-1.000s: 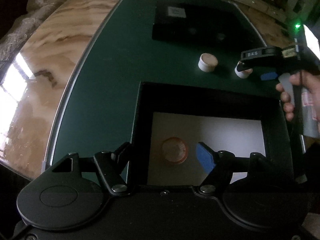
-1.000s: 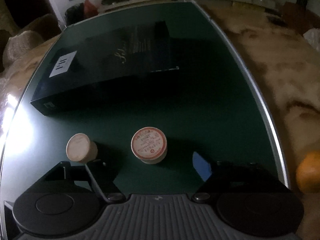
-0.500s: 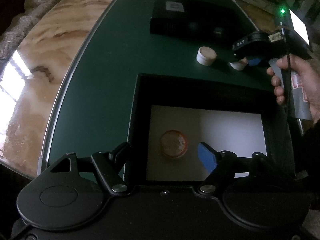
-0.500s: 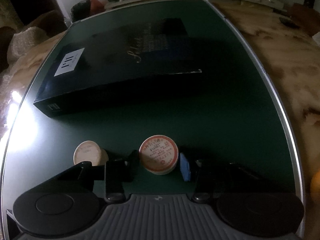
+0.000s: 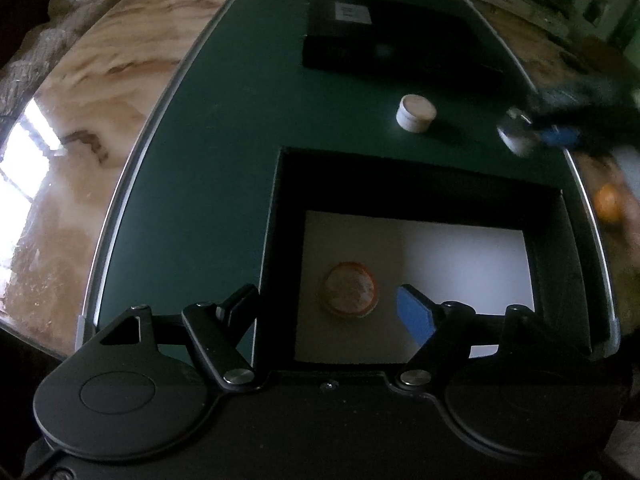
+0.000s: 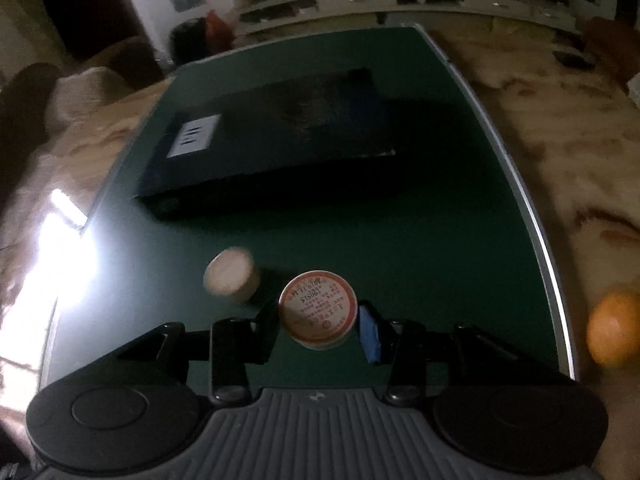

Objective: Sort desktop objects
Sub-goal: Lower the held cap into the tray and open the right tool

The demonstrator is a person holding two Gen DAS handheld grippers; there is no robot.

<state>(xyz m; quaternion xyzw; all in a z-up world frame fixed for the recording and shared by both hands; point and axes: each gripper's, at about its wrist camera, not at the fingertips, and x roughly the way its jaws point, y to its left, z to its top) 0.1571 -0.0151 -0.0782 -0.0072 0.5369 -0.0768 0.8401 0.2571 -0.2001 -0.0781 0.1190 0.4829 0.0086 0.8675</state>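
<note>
I see the green mat (image 5: 208, 168) covering the marble table (image 5: 80, 128). On the mat lies a flat black box lid (image 6: 280, 148) at the far end and an open black box (image 5: 552, 240) with a white base nearer me. My left gripper (image 5: 326, 312) hangs over the open box, jaws spread wide, holding nothing; one orange-rimmed jar (image 5: 350, 289) sits inside on the white base. My right gripper (image 6: 318, 322) is clamped on the printed-lid jar (image 6: 317, 308), both fingers touching its sides. A plain white jar (image 6: 231, 275) stands just to its left on the mat. An orange (image 6: 614, 330) lies off the mat on the right.
</note>
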